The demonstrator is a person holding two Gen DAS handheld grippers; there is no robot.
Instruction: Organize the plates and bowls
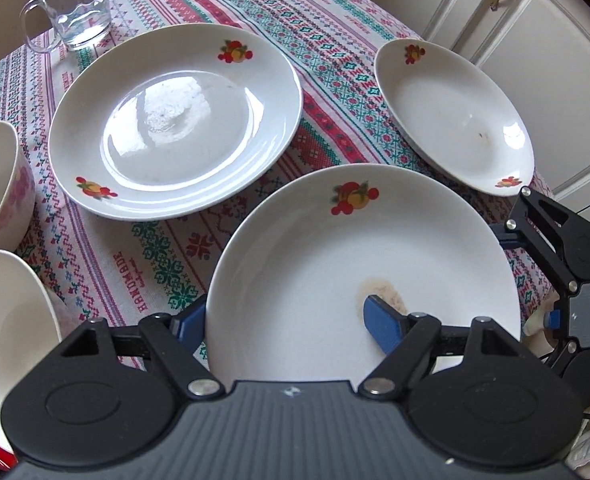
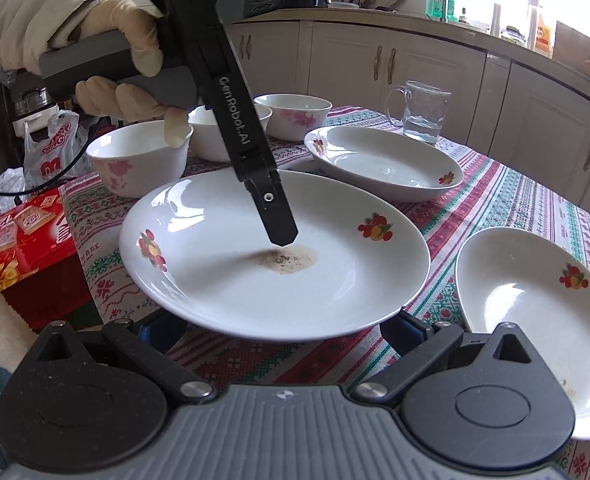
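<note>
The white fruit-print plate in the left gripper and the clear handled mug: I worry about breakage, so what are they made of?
The white fruit-print plate looks like glazed ceramic or porcelain: glossy, opaque. The clear handled mug looks like glass: see-through, holding water. The left gripper clamps the plate's rim.

Both wrist views look closely down, from opposite sides, on the stained plate [image 1: 335, 264] [image 2: 255, 280].

In the right wrist view, the nearest plate [image 2: 275, 256] sits before three bowls [image 2: 137, 160]. A second plate [image 2: 383, 164] lies behind it, a third [image 2: 535, 312] right. The glass mug [image 2: 421, 112] stands farthest back, seemingly holding water.
</note>
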